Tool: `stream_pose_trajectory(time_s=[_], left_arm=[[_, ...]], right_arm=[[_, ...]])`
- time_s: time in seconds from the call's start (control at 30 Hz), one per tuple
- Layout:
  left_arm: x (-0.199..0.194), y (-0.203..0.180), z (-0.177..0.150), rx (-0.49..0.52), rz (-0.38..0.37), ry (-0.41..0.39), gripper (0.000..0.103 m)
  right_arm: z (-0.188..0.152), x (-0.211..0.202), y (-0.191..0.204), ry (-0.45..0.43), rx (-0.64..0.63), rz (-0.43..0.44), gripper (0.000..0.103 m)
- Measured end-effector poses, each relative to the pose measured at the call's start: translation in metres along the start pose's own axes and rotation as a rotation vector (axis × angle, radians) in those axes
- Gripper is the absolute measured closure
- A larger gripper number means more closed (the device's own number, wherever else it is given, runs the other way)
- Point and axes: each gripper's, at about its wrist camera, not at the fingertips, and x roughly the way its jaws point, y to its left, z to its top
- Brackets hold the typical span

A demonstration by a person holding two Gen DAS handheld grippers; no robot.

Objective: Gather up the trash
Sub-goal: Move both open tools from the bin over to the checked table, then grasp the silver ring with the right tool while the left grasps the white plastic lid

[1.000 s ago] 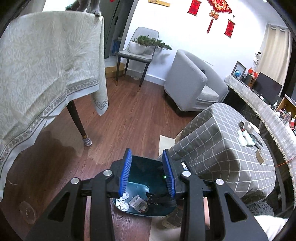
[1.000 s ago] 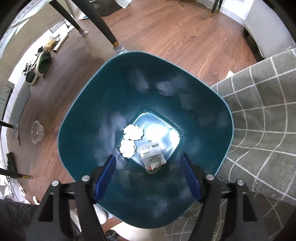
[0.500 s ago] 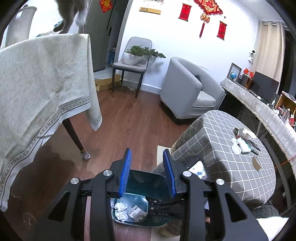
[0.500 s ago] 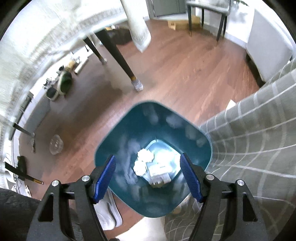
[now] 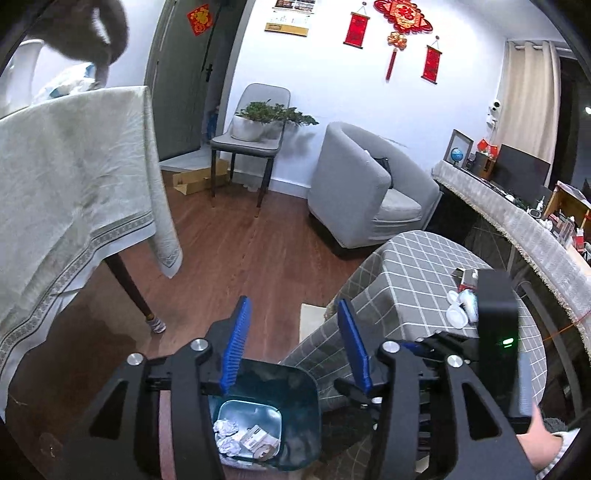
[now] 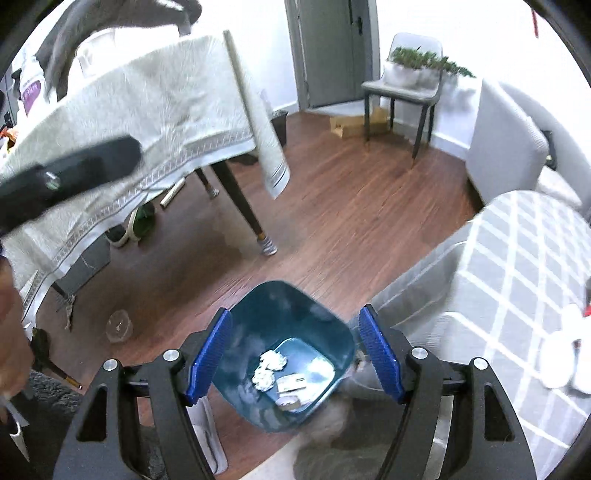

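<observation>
Over plank floor, glossy teal square bin, crumpled paper, both hand-held grippers open, empty

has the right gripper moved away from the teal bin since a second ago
Yes. The right gripper has risen: the teal bin filled its view before and now looks small below the open, empty jaws, with the wooden floor around it.

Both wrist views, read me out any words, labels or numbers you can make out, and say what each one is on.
None can be read.
Red wall hangings: characters too blurred.
Red door sign: too blurred.
Wall calendar: print too small.
Packet in the bin: label too small.
Purple-labelled bottle: blurred.
</observation>
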Motion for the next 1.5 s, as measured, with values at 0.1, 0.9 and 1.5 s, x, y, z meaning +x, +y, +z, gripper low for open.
stream_pose_trajectory(time_s=[0.1,0.9,1.5], left_arm=[[0.008,-0.014,0.002,0.018,-0.015,0.0,0.045],[0.079,-0.129,-0.01,0.135,-0.12,0.069,0.035],[0.118,-0.19,-0.028,0.211,-0.166,0.135,0.035]], right_arm=[[-0.001,-0.018,-0.017,-0.03,0.015,-0.016,0.031],[-0.05,-0.105,-0.125,-0.114,0.138,-0.222,0.031],[-0.089,-0.127,-0.179,-0.065,0.224,-0.295,0.031]])
